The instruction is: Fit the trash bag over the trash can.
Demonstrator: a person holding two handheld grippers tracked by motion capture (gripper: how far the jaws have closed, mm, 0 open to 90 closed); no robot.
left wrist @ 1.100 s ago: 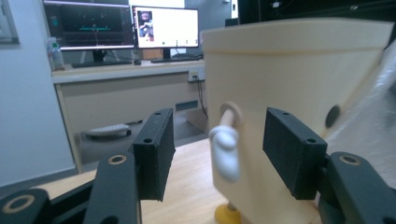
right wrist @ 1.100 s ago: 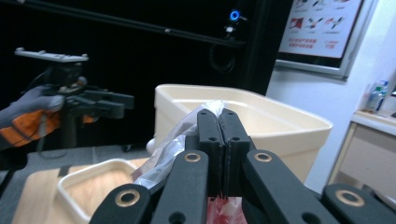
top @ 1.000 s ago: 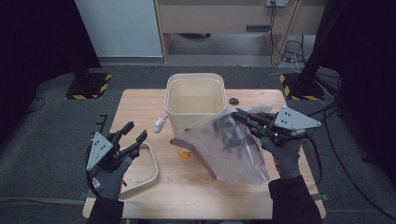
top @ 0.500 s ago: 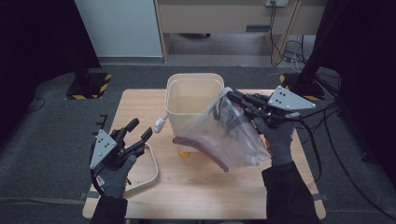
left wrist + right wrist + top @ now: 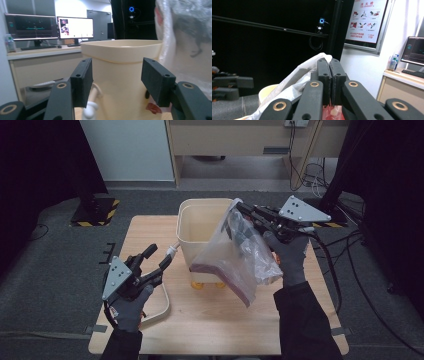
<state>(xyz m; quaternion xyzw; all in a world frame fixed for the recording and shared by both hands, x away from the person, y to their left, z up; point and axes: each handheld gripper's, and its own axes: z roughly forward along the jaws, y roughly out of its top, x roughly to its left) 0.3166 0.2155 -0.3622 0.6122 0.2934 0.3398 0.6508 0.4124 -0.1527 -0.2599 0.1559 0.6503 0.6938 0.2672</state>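
Above the cream bucket [image 5: 202,227], right hand-held gripper [image 5: 240,209] pinching a clear bag [image 5: 240,260], left hand-held gripper [image 5: 159,256] spread.

Open left claw [image 5: 116,82] faces the cream bucket [image 5: 120,75], plastic bag [image 5: 185,40] at right

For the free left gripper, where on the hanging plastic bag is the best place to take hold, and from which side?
Probably the bag's low edge with the reddish zip strip, approached from the left gripper's side. The right gripper pinches the top corner, so the bag hangs slanted beside the cream bucket; that strip is the stiffest, nearest part, and the left jaws stand open.
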